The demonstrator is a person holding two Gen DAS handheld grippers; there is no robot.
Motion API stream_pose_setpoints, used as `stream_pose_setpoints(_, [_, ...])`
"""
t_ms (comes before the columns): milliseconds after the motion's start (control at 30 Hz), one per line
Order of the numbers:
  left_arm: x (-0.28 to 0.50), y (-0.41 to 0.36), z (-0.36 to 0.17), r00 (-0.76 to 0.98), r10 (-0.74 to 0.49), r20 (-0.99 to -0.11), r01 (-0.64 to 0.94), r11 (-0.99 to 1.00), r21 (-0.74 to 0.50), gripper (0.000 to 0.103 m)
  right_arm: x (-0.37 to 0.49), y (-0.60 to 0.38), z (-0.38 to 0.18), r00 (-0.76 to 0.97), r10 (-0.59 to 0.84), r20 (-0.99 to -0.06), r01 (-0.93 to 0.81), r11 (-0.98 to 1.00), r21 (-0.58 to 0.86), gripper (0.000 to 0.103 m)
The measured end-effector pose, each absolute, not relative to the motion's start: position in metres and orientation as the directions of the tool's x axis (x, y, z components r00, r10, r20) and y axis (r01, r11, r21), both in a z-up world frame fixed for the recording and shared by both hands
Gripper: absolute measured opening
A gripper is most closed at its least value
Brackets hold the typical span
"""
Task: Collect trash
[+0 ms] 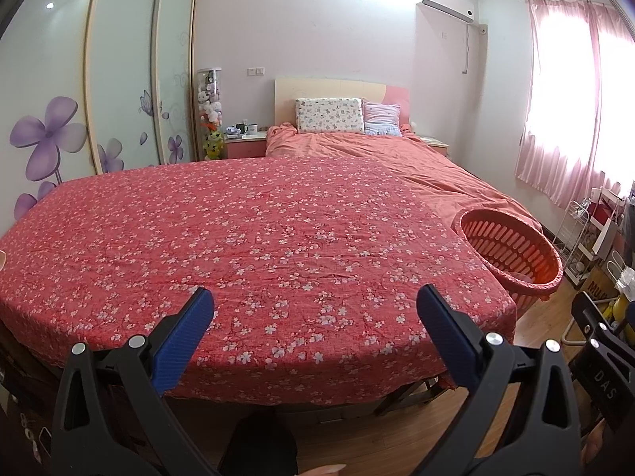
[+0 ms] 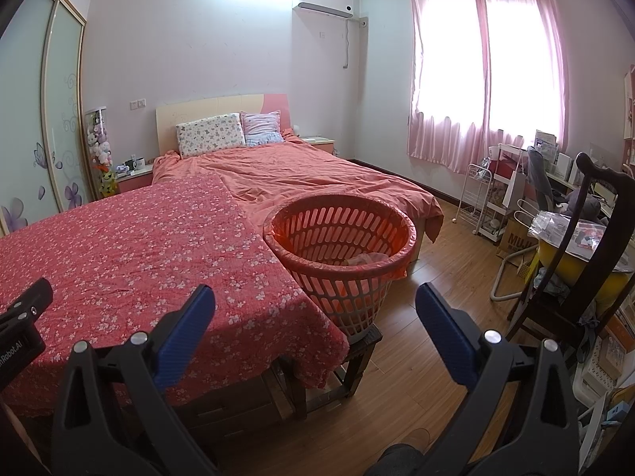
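A red slotted basket lined with a red bag stands on a small dark stool at the right corner of a table covered with a red flowered cloth. Some pale crumpled trash lies inside it. The basket also shows in the left wrist view. My left gripper is open and empty over the near edge of the cloth. My right gripper is open and empty, just short of the basket. No trash shows on the cloth.
A bed with an orange-pink quilt lies behind the table. A dark wooden chair with a yellow tub stands at the right, beside a white wire rack. Wooden floor runs between. Wardrobe doors line the left wall.
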State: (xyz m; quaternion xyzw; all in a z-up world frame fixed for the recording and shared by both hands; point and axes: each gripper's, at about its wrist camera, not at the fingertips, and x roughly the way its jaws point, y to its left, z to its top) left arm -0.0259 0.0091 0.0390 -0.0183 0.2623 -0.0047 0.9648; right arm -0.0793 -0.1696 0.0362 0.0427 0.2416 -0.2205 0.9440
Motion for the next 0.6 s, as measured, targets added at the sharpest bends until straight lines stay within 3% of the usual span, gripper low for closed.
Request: stream_pose_setpoints(600, [-0.0266, 0.008, 0.0393, 0.86, -0.022, -0.51, 0.002, 0.999, -0.04, 0.101, -0.0789, -0.1696, 0.0375, 0.786, -0.393, -0.477, 0.435, 0.9, -0.025, 0.099])
